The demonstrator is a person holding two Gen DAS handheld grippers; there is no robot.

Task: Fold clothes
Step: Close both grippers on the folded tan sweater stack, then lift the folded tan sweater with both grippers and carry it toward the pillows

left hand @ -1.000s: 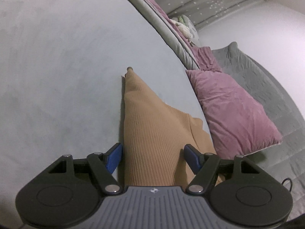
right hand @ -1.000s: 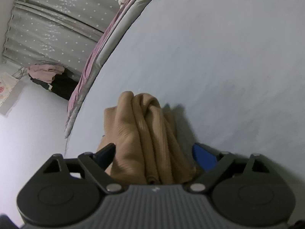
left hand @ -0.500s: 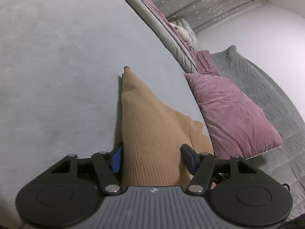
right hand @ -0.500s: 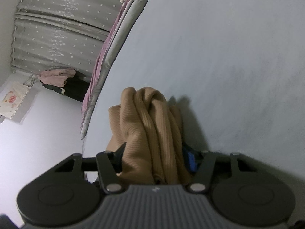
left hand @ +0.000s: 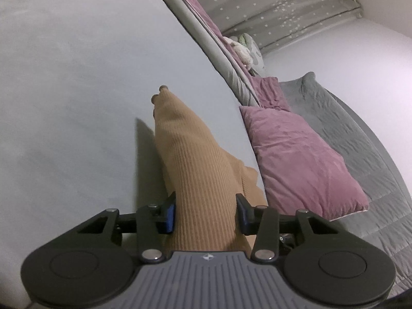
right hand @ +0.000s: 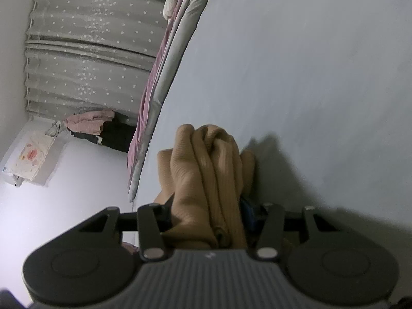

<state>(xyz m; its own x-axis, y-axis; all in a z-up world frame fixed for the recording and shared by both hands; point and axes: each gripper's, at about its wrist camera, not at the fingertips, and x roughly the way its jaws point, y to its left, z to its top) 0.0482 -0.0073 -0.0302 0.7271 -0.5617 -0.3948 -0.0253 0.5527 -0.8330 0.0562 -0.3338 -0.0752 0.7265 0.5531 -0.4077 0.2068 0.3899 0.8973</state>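
Both claws have closed in since a second ago; left claw [left hand: 205, 212] grips the tan ribbed garment [left hand: 195, 170] above the bed [left hand: 77, 77]; right claw [right hand: 206, 212] clamps its bunched folds [right hand: 206, 170].

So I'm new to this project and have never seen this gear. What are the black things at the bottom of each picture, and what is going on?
Those are handheld tongs, one in each of a person's hands, with no robot arm. Each carries a wide-angle camera looking along its two fingers, so one picture comes from the left tongs and one from the right tongs.

Both are closed on the same tan ribbed knit garment: the left grips a flatter stretch, the right a bunched part. Below it lies a pale blue-grey bed sheet. Beside it, the left view shows a mauve velvet pillow on a grey quilted blanket. Grey star-dotted curtains hang behind.
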